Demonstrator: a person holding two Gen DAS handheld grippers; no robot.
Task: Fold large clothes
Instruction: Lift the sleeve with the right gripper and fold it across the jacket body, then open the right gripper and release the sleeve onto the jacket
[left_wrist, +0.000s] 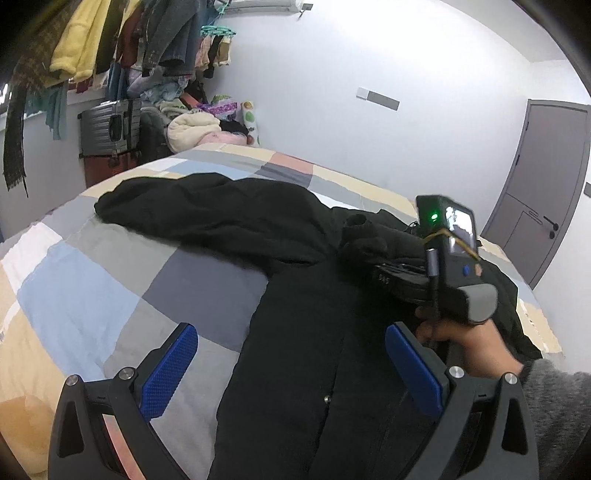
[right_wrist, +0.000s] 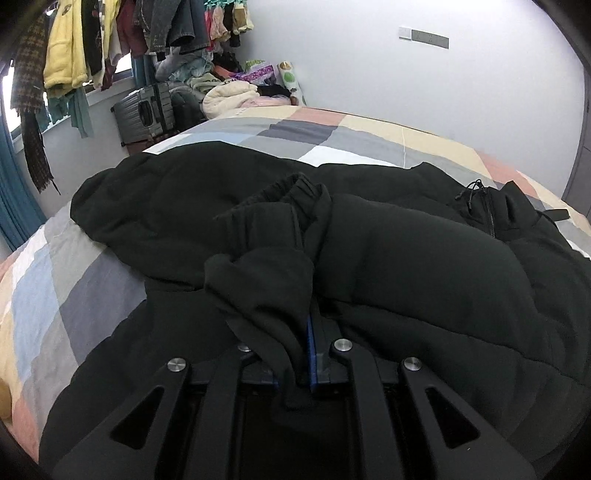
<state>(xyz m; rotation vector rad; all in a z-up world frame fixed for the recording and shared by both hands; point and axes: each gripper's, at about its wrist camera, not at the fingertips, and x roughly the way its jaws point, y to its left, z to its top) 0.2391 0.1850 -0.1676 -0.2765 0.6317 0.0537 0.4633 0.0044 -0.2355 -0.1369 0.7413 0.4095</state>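
a black coat lies spread on the checked bed. the right gripper is clamped on the coat's cuff, lifted over the body. the left gripper hangs above the coat, fingers wide apart.

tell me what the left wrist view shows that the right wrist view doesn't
Only the left wrist view shows the open left gripper hovering over the black coat, the person's right hand holding the other device, and the grey door.

Only the right wrist view shows the right gripper shut on the coat's sleeve cuff, and the zipped collar with drawcord.

Both show the coat spread on the patchwork quilt, the hanging clothes and the grey suitcase.
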